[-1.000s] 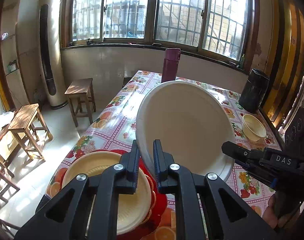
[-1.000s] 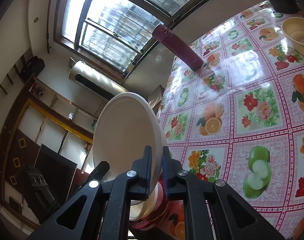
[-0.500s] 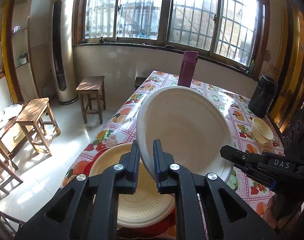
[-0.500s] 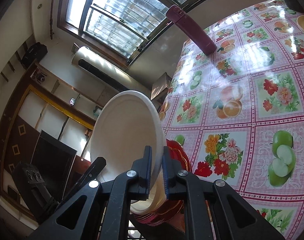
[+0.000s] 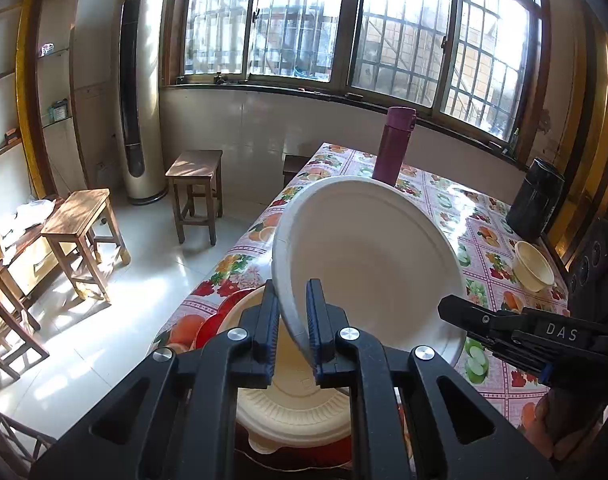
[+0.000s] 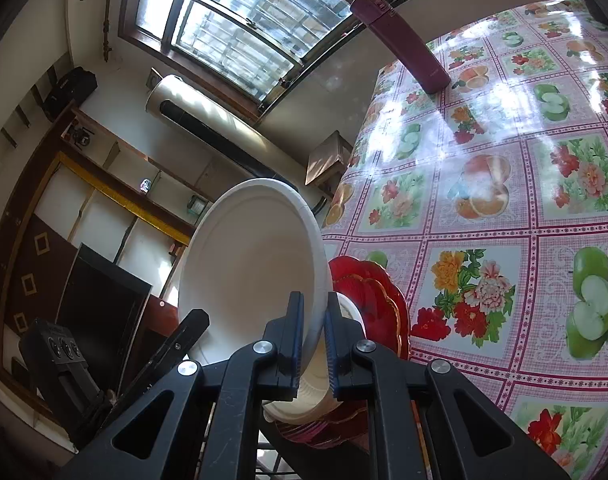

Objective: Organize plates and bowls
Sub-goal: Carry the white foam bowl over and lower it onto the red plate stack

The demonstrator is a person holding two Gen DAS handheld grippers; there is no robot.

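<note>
Both grippers are shut on the rim of one large white plate (image 5: 368, 256), held tilted in the air; it also shows in the right wrist view (image 6: 252, 264). My left gripper (image 5: 291, 320) clamps its near-left rim. My right gripper (image 6: 313, 332) clamps the opposite rim and shows in the left wrist view (image 5: 460, 316) at the right. Below the plate a cream plate (image 5: 292, 400) lies on red plates (image 6: 368, 292) at the table's near corner. A small cream bowl (image 5: 534, 266) sits far right on the table.
The table (image 6: 504, 184) has a fruit-pattern cloth. A maroon flask (image 5: 394, 146) stands at its far end, a black canister (image 5: 536, 200) at the far right. Wooden stools (image 5: 80, 232) stand on the floor to the left.
The white plate, held by both grippers, has moved back toward the near table corner and now hangs over the cream and red plate stack.
</note>
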